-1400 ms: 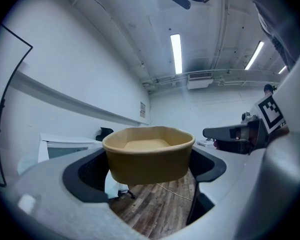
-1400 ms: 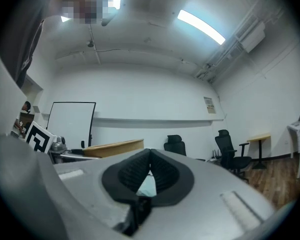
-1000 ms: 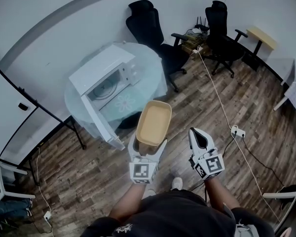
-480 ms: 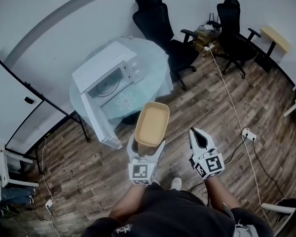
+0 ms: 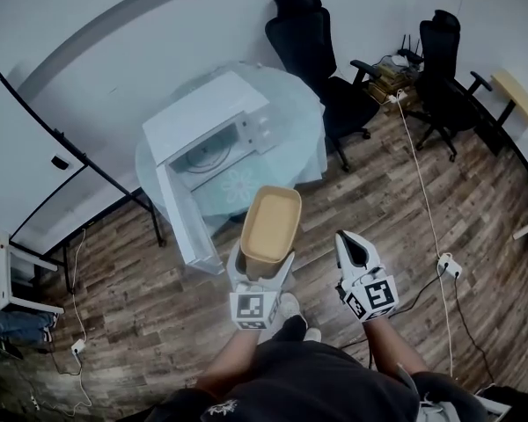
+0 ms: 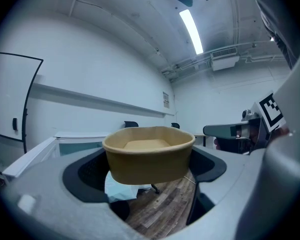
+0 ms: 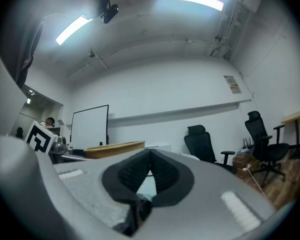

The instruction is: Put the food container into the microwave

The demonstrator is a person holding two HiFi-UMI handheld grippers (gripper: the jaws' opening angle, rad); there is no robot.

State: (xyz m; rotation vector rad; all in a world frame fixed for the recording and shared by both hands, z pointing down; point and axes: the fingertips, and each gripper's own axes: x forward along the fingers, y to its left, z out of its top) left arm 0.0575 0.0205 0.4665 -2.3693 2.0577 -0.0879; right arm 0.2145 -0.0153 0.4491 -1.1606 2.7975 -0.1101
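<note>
Tan, paper-looking food container (image 5: 270, 222), empty inside, sits clamped in the left gripper (image 5: 262, 269). The jaws are spread wide and press on its two side walls; the tub is level, rim up. It's in the air over the wood floor (image 5: 158, 310), short of the near edge of the desk (image 5: 310, 123) and not yet above it. The right gripper (image 5: 352, 246) hangs just beside it, jaws pressed fully together w/ nothing btw them.

Step, by my read: carry phase, i.e. the approach to the microwave (image 5: 202, 112). Pick-up is done, insert not begun. The microwave stands on the left half of the round glass desk. Its door (image 5: 190, 231) is open and juts past the near-left edge, and the turntable (image 5: 213, 156) shows in the cavity, so prob. no door work is needed first.

Next move calls for:
- going forward & left w/ the tub kept level
- coming in beside the open door and lining up w/ the cavity mouth
- sliding in under the top lip and setting down on the turntable
- only then easing the jaws off

The wide gripper may be tight in that opening, which is a guess.

Count:
- 1 container
- 1 microwave
- 1 desk
- 2 grippers
- 2 chairs: a black chair (image 5: 312, 47) by the desk's far-right edge + a second chair (image 5: 442, 51) well beyond it
- 1 whiteboard (image 5: 26, 178) off the left edge
</note>
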